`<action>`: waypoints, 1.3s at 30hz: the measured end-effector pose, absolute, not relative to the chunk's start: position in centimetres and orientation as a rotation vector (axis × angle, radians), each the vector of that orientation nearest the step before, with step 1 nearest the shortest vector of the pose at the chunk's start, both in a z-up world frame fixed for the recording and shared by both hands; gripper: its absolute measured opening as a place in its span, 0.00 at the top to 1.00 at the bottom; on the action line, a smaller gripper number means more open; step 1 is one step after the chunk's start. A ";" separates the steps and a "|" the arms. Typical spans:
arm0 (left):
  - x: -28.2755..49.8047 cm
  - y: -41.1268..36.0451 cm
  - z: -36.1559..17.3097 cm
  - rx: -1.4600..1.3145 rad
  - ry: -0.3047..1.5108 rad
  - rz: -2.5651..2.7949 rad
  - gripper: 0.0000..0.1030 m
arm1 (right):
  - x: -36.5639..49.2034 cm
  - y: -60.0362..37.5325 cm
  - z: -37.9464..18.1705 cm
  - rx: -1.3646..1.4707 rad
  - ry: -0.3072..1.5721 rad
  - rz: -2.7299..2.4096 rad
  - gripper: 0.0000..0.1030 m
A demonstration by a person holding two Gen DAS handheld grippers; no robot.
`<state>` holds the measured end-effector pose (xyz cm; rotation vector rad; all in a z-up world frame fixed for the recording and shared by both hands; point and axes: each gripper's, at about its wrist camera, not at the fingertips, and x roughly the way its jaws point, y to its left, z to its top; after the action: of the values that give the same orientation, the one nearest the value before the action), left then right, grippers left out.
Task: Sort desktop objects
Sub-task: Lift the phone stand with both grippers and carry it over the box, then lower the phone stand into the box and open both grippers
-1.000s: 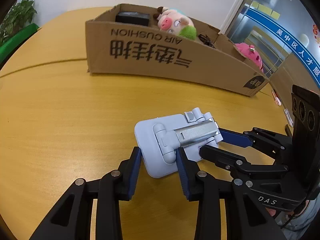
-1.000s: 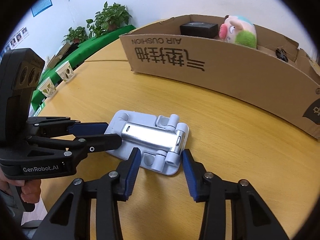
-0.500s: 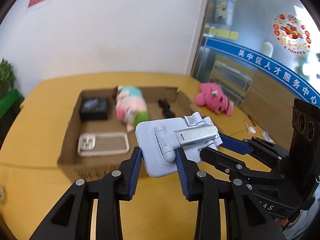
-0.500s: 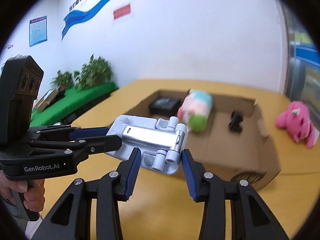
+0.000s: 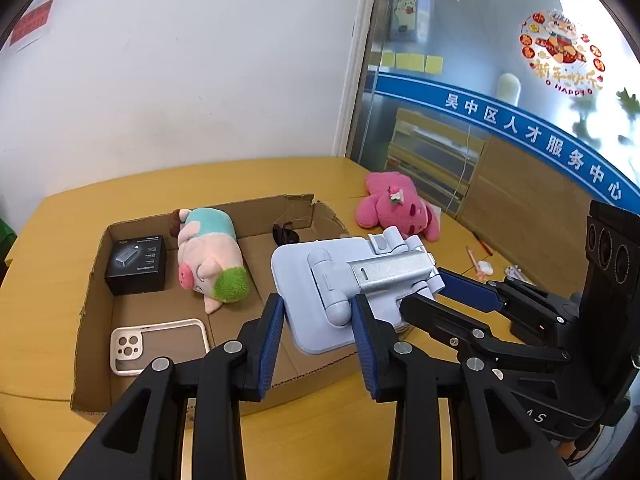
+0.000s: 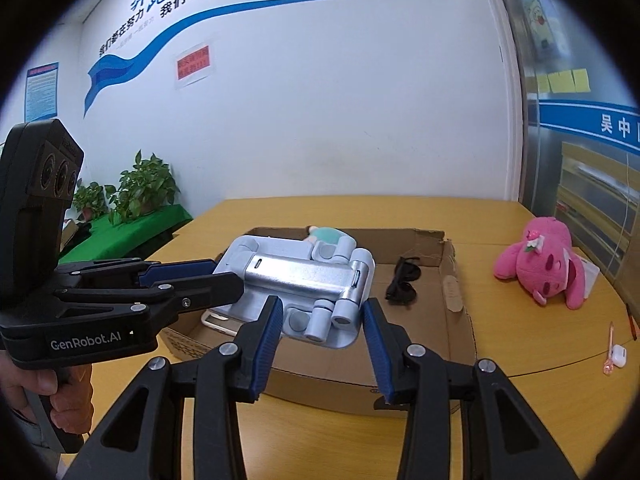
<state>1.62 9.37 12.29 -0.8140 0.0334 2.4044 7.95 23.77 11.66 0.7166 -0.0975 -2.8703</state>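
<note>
A folded light-blue phone stand (image 5: 320,276) with a silver metal arm hangs in the air over the near side of the open cardboard box (image 5: 90,308). My left gripper (image 5: 318,320) is shut on its near end. My right gripper (image 5: 444,298) comes in from the right and clamps the stand's other end. In the right wrist view the stand (image 6: 304,276) sits between the blue pads of my right gripper (image 6: 324,320), and the left gripper (image 6: 196,278) pinches it from the left, above the box (image 6: 320,384).
Inside the box lie a black carton (image 5: 136,260), a pig plush (image 5: 212,264), a white phone case (image 5: 158,344) and dark sunglasses (image 6: 404,284). A pink plush (image 6: 540,264), an earbud case (image 6: 619,360) and a pink pen (image 6: 610,352) lie on the yellow table (image 6: 540,376). Potted plants (image 6: 144,188) stand left.
Both grippers have lifted the stand off the table and carried it up toward the box. The views now look down into the box instead of at its side wall.
</note>
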 end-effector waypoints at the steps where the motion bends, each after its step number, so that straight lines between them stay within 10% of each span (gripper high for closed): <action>1: 1.3 9.7 12.0 -0.824 0.040 2.406 0.65 | 7.7 23.8 11.4 0.728 -0.099 -2.870 0.61; 7: -2.2 10.3 9.2 -0.950 0.044 2.412 0.65 | 3.3 24.1 8.9 0.852 -0.125 -2.810 0.62; 9: -3.8 10.3 7.7 -1.013 0.048 2.416 0.66 | 1.3 24.1 7.7 0.919 -0.124 -2.798 0.76; 33: -11.8 10.8 -2.7 -1.550 0.052 2.332 0.63 | -8.9 22.7 -2.8 1.515 -0.209 -2.508 0.73; 36: -10.6 10.2 -1.7 -1.477 0.067 2.395 0.41 | -7.3 22.8 -1.2 1.402 -0.198 -2.573 0.63; 39: -8.0 8.5 0.6 -1.268 0.064 2.528 0.20 | -3.8 22.9 1.0 1.224 -0.154 -2.736 0.28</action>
<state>-8.05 8.51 0.64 -1.2679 0.0642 2.5276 -3.82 22.95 1.04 1.2239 -0.1536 -2.7357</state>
